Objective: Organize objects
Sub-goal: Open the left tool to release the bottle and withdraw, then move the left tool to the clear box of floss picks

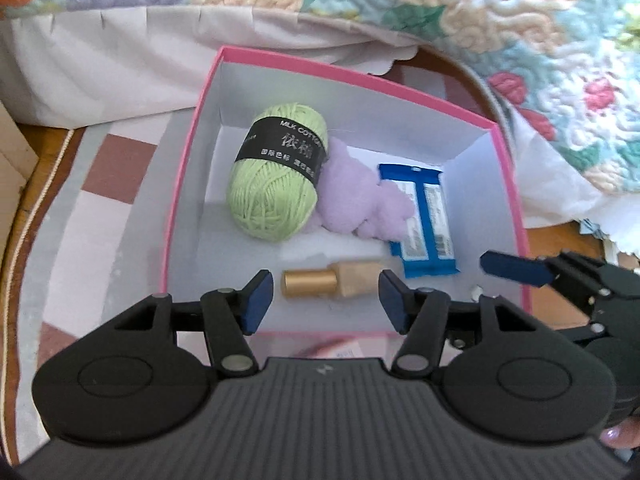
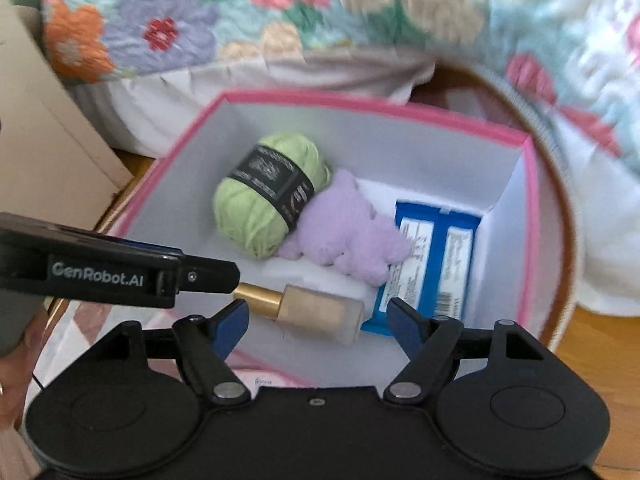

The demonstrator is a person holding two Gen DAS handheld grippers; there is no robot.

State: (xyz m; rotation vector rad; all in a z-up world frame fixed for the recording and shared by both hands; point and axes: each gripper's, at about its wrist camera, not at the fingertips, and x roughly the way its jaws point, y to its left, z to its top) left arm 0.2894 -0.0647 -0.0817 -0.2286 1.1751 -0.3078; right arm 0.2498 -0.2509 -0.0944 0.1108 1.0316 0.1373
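Observation:
A pink-rimmed box (image 1: 188,148) (image 2: 532,216) with white walls holds a green yarn ball (image 1: 276,176) (image 2: 260,200), a lilac plush piece (image 1: 360,204) (image 2: 348,232), a blue snack packet (image 1: 424,220) (image 2: 436,264) and a beige bottle with a gold cap (image 1: 332,280) (image 2: 316,308) lying on its side. My left gripper (image 1: 326,300) hangs open above the bottle, pads apart from it. In the right wrist view my right gripper (image 2: 318,320) is open over the same bottle with nothing held. One finger of the right gripper (image 1: 516,268) shows in the left wrist view.
A floral quilt (image 1: 480,12) (image 2: 280,12) and white bedding (image 1: 120,60) lie behind the box. A checked mat (image 1: 100,200) lies under the box on a wooden surface (image 2: 592,360). A cardboard box (image 2: 48,152) stands at the left. A person's fingertip (image 1: 618,436) shows at the right edge.

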